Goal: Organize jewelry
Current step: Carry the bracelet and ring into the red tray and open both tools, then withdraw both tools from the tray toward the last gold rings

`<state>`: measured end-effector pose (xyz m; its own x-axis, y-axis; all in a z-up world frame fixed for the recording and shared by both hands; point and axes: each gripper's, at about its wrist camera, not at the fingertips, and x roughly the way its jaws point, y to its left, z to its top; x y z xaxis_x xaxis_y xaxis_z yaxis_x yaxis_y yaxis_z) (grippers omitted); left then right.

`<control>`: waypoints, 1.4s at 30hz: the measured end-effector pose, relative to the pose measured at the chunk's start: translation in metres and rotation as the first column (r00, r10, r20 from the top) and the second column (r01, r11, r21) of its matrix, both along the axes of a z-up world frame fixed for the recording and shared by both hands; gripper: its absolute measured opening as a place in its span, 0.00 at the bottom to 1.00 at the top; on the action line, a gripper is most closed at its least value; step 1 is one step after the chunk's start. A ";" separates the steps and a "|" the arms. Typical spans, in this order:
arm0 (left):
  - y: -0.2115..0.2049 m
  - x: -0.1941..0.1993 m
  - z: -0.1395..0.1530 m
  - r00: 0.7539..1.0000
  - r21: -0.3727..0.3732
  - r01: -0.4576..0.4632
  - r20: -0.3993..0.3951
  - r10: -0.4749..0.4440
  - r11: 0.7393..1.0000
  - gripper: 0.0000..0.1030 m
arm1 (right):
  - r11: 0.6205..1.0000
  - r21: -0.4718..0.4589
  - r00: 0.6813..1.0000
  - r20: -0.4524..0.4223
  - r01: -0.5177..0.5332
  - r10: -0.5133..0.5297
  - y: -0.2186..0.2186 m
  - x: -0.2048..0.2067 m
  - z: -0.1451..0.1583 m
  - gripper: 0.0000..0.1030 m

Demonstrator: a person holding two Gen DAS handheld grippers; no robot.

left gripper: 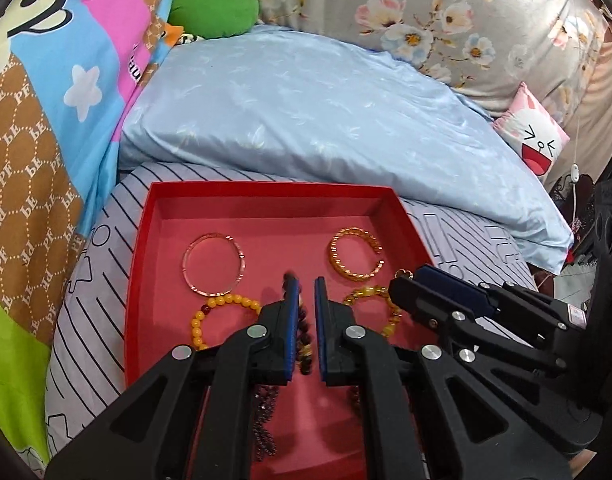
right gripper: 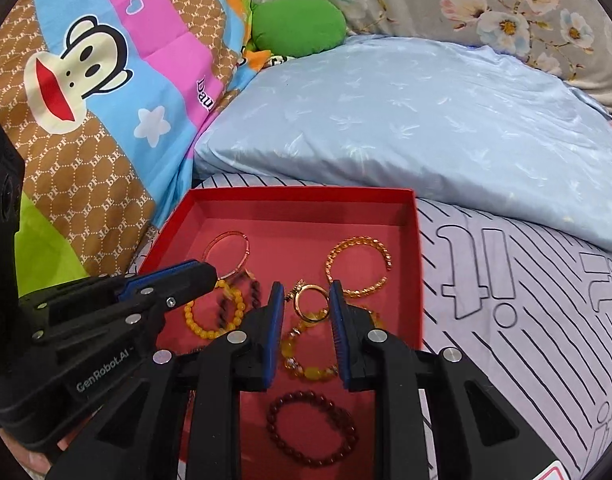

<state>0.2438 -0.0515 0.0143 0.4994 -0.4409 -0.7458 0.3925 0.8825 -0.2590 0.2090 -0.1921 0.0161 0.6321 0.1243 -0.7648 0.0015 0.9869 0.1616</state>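
Note:
A red tray point(left gripper: 266, 196) point(right gripper: 306, 193) on the bed holds several bracelets. My left gripper point(left gripper: 304, 282) hangs over the tray, shut on a dark bead bracelet point(left gripper: 304, 322) that dangles blurred in the right wrist view point(right gripper: 226, 312). My right gripper point(right gripper: 306, 290) is shut on a gold ring point(right gripper: 311, 304) above an amber bead bracelet point(right gripper: 306, 360). Also in the tray: a thin bangle point(left gripper: 214, 264), a gold open cuff point(left gripper: 355, 256) point(right gripper: 357, 268), a yellow bead bracelet point(left gripper: 210, 312) point(right gripper: 210, 320) and a dark red bead bracelet point(right gripper: 311, 428).
The tray sits on a striped lilac sheet point(right gripper: 505, 300). A light blue pillow point(left gripper: 306, 112) lies behind it. A cartoon quilt point(right gripper: 86, 80) rises at the left. A green plush point(left gripper: 214, 4) and a small pink cushion point(left gripper: 533, 140) lie farther back.

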 end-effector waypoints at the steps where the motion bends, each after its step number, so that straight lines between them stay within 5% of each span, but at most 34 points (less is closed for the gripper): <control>1: 0.002 0.002 -0.001 1.000 -0.001 -0.002 -0.001 0.002 1.000 0.08 | 1.000 -0.001 1.000 -0.005 -0.005 0.005 0.002 0.003 -0.001 0.21; 3: 0.005 0.004 -0.002 1.000 0.002 -0.009 -0.002 0.009 1.000 0.25 | 1.000 -0.004 1.000 -0.006 -0.006 0.006 0.005 0.007 -0.003 0.22; 9: 0.020 0.002 0.002 0.998 0.004 -0.069 0.013 0.069 0.998 0.42 | 1.000 0.006 1.000 0.008 0.010 -0.010 0.003 0.005 0.000 0.35; 26: 0.037 -0.053 0.020 0.985 0.068 -0.146 0.106 0.138 0.987 0.42 | 0.999 -0.011 0.999 0.028 0.038 -0.037 -0.003 -0.062 0.010 0.36; 42: 0.052 -0.139 0.010 0.985 0.102 -0.145 0.109 0.134 0.984 0.42 | 0.998 -0.045 0.999 0.031 0.034 -0.032 0.011 -0.143 0.007 0.36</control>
